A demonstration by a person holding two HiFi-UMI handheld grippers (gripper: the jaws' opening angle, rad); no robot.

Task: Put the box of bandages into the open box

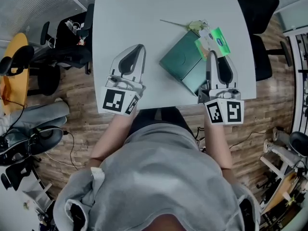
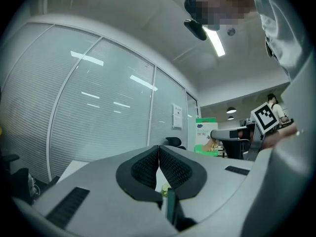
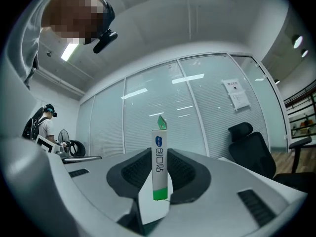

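Two grippers are over the white table (image 1: 144, 13), and the step in hand seems to be the carrying. The right gripper (image 1: 211, 53) has its jaws closed on the box of bandages (image 1: 213, 41) and holds it above the far right part of the open box (image 1: 180, 61). As far as I can judge, it is not yet inside. The open box lies near the table's near edge, toward the right corner. It is dark green, flat and rectangular, with a smooth matte surface. The box of bandages is a thin cardboard carton, white with green bands and a blue oval mark, and one small flap stands up at its end. The ribbed black pads (image 3: 182, 169) press on its two broad faces. The left gripper (image 1: 141, 47) is at the near edge, well apart from the open box on its left side, with its jaws together and nothing between them. The next move probably calls for lowering the carton inside the green walls, laying it flat, and only then opening the jaws. The cardboard looks light and could dent under a hard squeeze.
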